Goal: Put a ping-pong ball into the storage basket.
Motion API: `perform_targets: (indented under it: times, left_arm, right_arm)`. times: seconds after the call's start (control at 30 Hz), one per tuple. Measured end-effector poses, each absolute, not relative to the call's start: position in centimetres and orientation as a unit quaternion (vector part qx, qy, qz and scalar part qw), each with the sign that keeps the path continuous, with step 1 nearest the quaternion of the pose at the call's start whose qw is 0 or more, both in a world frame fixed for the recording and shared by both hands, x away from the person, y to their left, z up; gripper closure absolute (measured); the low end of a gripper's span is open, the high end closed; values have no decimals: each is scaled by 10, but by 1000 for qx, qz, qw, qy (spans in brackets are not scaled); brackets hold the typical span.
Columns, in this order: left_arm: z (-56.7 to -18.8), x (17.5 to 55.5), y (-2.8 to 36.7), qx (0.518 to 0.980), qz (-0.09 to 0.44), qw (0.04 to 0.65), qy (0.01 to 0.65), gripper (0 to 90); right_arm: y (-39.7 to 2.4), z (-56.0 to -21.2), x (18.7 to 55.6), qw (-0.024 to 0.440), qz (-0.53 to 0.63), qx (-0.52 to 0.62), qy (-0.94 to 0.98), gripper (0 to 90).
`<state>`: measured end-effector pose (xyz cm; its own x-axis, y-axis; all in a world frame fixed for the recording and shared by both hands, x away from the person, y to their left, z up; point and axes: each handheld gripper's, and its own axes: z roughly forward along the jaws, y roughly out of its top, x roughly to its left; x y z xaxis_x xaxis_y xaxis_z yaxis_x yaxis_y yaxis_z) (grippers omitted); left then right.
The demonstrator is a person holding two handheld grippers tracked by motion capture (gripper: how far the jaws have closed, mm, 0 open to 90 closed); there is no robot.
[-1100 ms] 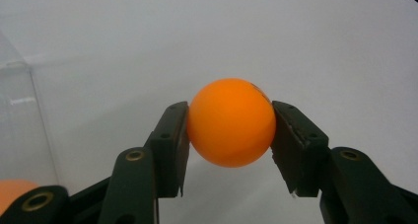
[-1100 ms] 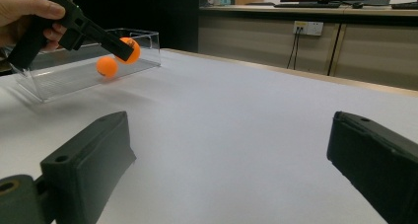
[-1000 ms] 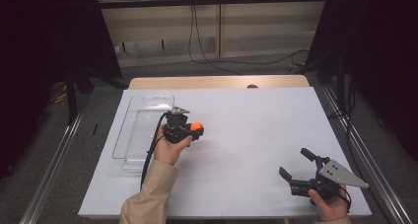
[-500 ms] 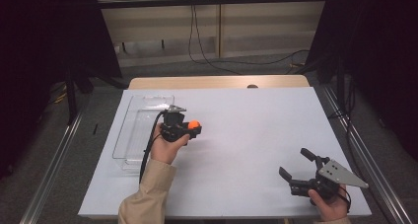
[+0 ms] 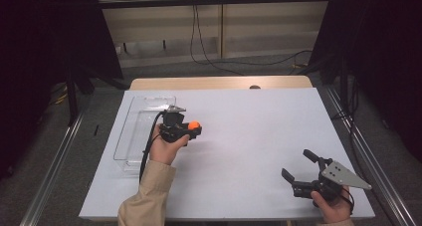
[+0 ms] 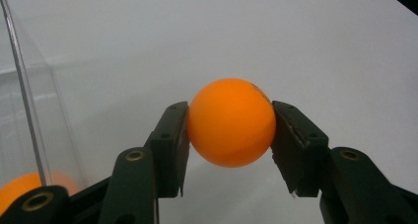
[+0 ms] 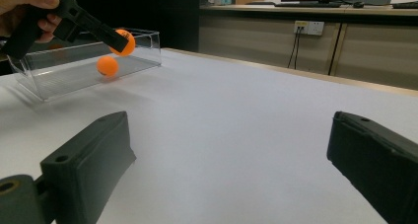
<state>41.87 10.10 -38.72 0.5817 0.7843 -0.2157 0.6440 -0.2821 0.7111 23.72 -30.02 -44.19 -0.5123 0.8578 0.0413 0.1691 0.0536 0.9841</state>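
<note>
My left gripper [image 5: 191,128] is shut on an orange ball [image 6: 230,121], with both black pads pressed against its sides. It holds the ball [image 5: 193,125] above the white table, just right of a clear plastic box [image 5: 130,136]. A second orange ball [image 7: 107,65] lies inside that box [image 7: 74,68]; its edge shows at the lower left of the left gripper view as an orange ball [image 6: 19,189]. My right gripper [image 5: 297,165] rests low at the table's front right, jaws wide open with nothing between them. From the right gripper view the left gripper [image 7: 111,36] holds the ball [image 7: 123,41] over the box.
The white table top [image 5: 249,131] spreads between the two hands. A wooden strip [image 5: 219,82] runs along its far edge. Metal rails [image 5: 54,166] flank the table on both sides, and cables hang by the back wall.
The left hand has drifted slightly left toward the box with the ball still gripped. The right gripper has stayed where it was.
</note>
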Motion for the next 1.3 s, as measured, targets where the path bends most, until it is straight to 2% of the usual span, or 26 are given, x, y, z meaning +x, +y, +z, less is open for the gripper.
perform_targets:
  times: [1.3]
  left_arm:
    - [-373,417,112,795,95,401,445,509]
  right_arm:
    - [-300,-442,237,304,567,389,659,27]
